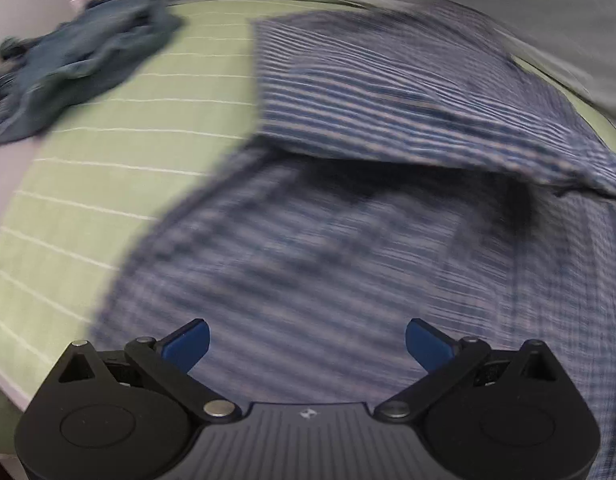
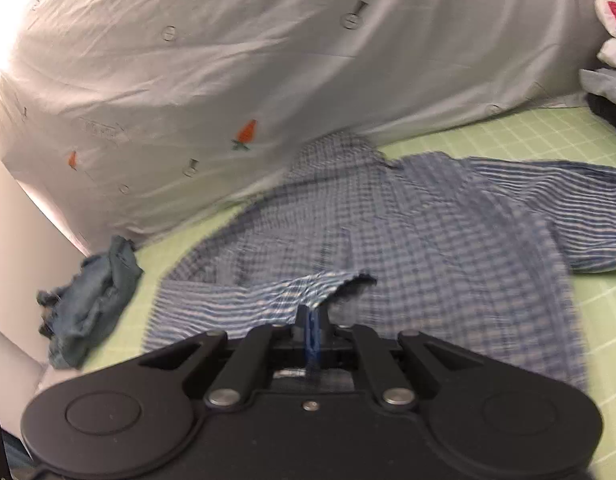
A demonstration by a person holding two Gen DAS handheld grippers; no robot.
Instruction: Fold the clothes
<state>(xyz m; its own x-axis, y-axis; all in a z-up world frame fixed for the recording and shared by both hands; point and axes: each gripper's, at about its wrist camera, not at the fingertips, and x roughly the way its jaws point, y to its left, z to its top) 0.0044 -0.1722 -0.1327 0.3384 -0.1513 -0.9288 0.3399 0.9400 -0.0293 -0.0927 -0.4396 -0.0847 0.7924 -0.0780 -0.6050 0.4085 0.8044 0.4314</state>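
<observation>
A blue checked shirt (image 1: 347,240) lies spread on the green gridded mat (image 1: 120,152), with one part folded over its far half. My left gripper (image 1: 307,344) hovers low over the shirt's near part, open, nothing between its blue fingertips. In the right wrist view the same shirt (image 2: 427,232) covers the mat (image 2: 567,132). My right gripper (image 2: 312,320) is shut on a lifted edge of the shirt (image 2: 319,284), which rises as a striped flap just above the fingers.
A crumpled dark blue-grey garment (image 1: 80,60) lies at the mat's far left, also the same garment (image 2: 88,304) in the right view. A white cloth with small carrot prints (image 2: 228,80) rises behind the mat. Stacked clothes (image 2: 611,64) sit far right.
</observation>
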